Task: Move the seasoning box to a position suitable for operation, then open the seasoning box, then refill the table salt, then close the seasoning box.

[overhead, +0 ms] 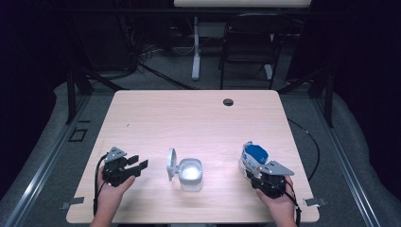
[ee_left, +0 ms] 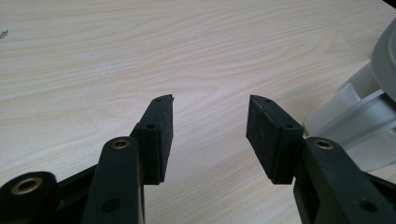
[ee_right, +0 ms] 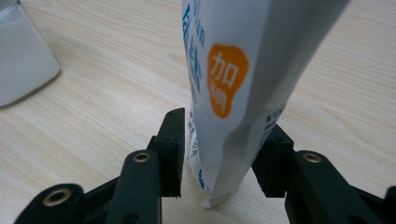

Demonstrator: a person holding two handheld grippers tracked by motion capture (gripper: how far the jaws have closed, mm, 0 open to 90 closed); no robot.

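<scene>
Looking down from the high view, a wooden table (overhead: 198, 113) carries a white container (overhead: 190, 174) with its lid (overhead: 171, 164) hinged open to the left, standing near the middle of the near edge, while a white and blue pouch (overhead: 251, 160) stands upright at the right, right at the tips of the right gripper (overhead: 257, 177). The left gripper (overhead: 137, 166) sits left of the container, pointing right toward it with its jaws apart. In the left gripper view, the left gripper (ee_left: 210, 126) is spread wide with nothing but bare tabletop between its pads (ee_left: 162, 135), and the container (ee_left: 359, 126) lies off to the right of the jaws, close by but not touched. In the right gripper view, the right gripper (ee_right: 224, 144) has the pouch (ee_right: 238, 79) between its pads; the pouch's long axis runs upright, leaning a little, and its lower corner rests near the table. A thin gap shows beside the left pad (ee_right: 173, 149), so the jaws appear loosened, not pressing. The pouch lies to the right of the container, so the right hand is plainly the nearer one for carrying it across leftward to the open mouth.
</scene>
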